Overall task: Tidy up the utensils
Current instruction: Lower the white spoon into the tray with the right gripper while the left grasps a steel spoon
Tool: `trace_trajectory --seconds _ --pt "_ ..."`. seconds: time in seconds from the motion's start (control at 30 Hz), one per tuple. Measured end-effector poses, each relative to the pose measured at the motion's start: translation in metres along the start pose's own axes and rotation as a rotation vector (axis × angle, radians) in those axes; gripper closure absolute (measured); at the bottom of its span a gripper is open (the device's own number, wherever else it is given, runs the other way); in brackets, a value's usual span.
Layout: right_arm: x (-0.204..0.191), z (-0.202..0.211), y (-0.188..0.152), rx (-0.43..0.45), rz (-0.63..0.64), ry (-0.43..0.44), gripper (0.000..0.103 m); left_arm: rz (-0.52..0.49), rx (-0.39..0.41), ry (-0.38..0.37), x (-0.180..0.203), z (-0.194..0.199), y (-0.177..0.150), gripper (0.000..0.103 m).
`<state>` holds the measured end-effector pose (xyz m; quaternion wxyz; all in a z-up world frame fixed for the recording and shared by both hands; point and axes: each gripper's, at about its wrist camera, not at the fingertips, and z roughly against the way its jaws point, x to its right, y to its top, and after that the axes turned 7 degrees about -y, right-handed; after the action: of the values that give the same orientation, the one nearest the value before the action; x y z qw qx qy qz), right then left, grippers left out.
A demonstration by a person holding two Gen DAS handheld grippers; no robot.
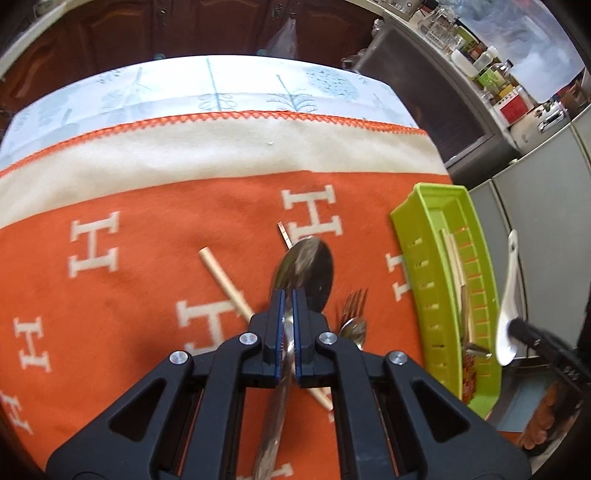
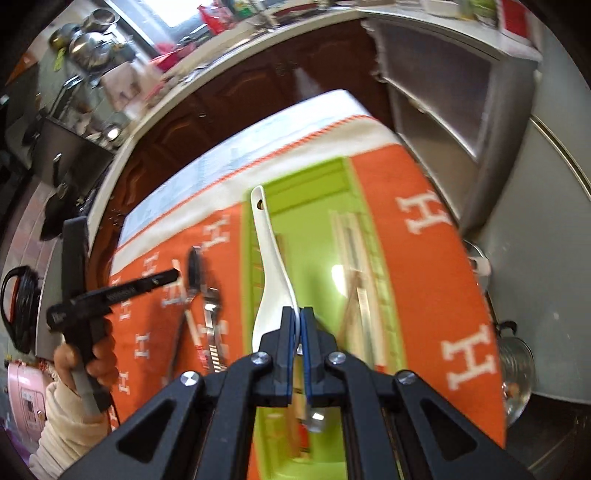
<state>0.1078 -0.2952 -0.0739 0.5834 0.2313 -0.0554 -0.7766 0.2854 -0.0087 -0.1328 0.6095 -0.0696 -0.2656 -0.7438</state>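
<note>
My left gripper (image 1: pixel 288 295) is shut on a large metal spoon (image 1: pixel 304 271), bowl forward, held above the orange cloth (image 1: pixel 129 288). A wooden chopstick (image 1: pixel 225 284), a fork (image 1: pixel 354 301) and a small spoon (image 1: pixel 352 330) lie on the cloth below. My right gripper (image 2: pixel 298 314) is shut on a white ceramic spoon (image 2: pixel 271 266), held over the green tray (image 2: pixel 314 229). That tray (image 1: pixel 421 266) holds chopsticks (image 2: pixel 354 254) and other utensils. The white spoon (image 1: pixel 508 306) also shows to the tray's right in the left wrist view, as does the metal spoon (image 2: pixel 194 269) in the right wrist view.
The table's far edge carries a pale patterned cloth (image 1: pixel 221 88), with dark wooden cabinets (image 1: pixel 184 29) behind. A counter with jars and bottles (image 1: pixel 491 74) runs at the right. A person's hand and pale sleeve (image 2: pixel 74 373) hold the left gripper.
</note>
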Motion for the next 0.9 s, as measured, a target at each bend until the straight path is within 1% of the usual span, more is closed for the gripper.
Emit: trace_trajectory --seconds 0.07,0.2,0.3,0.37,0.4,0.47,0.53,0.6,0.77,0.9 --pt "0.011 -0.005 -0.002 -0.019 -0.016 -0.011 0.1 -0.011 -0.001 -0.009 0.001 -0.006 0.004 0.101" --pt "0.022 -0.014 -0.008 -0.057 -0.022 -0.026 0.099 -0.035 -0.014 0.01 0.003 -0.019 0.009 0.101" --pt "0.025 -0.015 -0.013 -0.081 -0.042 -0.013 0.093 -0.037 -0.024 -0.001 0.003 -0.026 0.01 0.101" --pt "0.027 -0.014 -0.014 -0.073 -0.053 -0.014 0.092 -0.041 -0.021 -0.004 0.003 -0.029 0.011 0.101" --pt "0.027 -0.014 -0.014 -0.071 -0.057 -0.006 0.092 -0.048 -0.02 -0.01 0.004 -0.029 0.011 0.099" --pt "0.026 -0.014 -0.014 -0.071 -0.059 0.014 0.092 -0.055 -0.023 -0.022 0.005 -0.029 0.011 0.092" --pt "0.024 -0.013 -0.015 -0.064 -0.048 0.018 0.092 -0.055 -0.019 -0.036 0.005 -0.026 0.01 0.08" --pt "0.02 -0.012 -0.014 -0.06 -0.041 0.02 0.092 -0.058 -0.01 -0.039 0.006 -0.022 0.008 0.073" --pt "0.015 -0.013 -0.014 -0.056 -0.033 0.035 0.092 -0.073 0.008 -0.034 0.004 -0.015 0.008 0.072" --pt "0.011 -0.011 -0.015 -0.045 -0.019 0.039 0.092 -0.093 0.009 -0.008 -0.001 -0.021 0.008 0.072"
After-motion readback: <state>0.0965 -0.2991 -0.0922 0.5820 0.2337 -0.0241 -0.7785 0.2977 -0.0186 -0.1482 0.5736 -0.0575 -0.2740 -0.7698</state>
